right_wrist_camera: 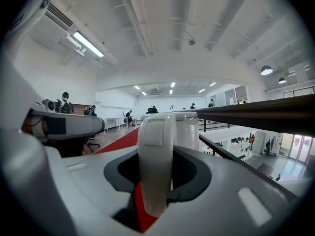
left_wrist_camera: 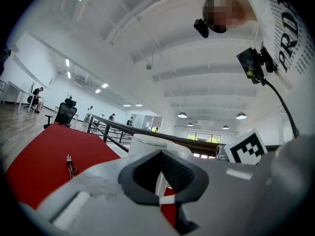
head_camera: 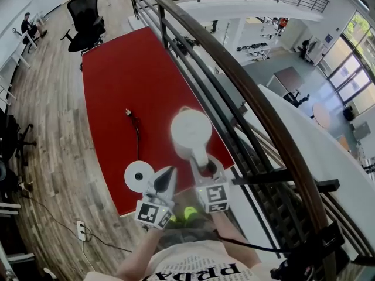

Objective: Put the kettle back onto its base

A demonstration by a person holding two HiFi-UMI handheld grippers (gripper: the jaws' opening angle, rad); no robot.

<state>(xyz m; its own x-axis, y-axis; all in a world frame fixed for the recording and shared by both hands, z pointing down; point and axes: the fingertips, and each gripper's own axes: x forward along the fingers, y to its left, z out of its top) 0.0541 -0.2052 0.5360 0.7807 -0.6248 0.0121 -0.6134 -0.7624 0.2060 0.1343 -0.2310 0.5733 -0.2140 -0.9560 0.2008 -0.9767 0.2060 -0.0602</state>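
A white kettle (head_camera: 190,130) is over the near right part of the red table (head_camera: 117,69), its handle turned toward me. My right gripper (head_camera: 205,167) is shut on that handle (right_wrist_camera: 155,166), which fills the gap between its jaws, with the kettle body (right_wrist_camera: 189,129) behind. Whether the kettle rests on the table or hangs just above it, I cannot tell. The round white base (head_camera: 139,176) lies near the table's front edge, left of the kettle. My left gripper (head_camera: 169,174) sits just right of the base, jaws shut on nothing, pointing past the kettle (left_wrist_camera: 147,144).
The base's black cable (head_camera: 136,127) runs up the table's middle to a loose plug (left_wrist_camera: 70,163). A dark railing (head_camera: 234,81) borders the table's right side. An office chair (head_camera: 85,16) stands beyond the far end. A power strip (head_camera: 79,230) lies on the wooden floor.
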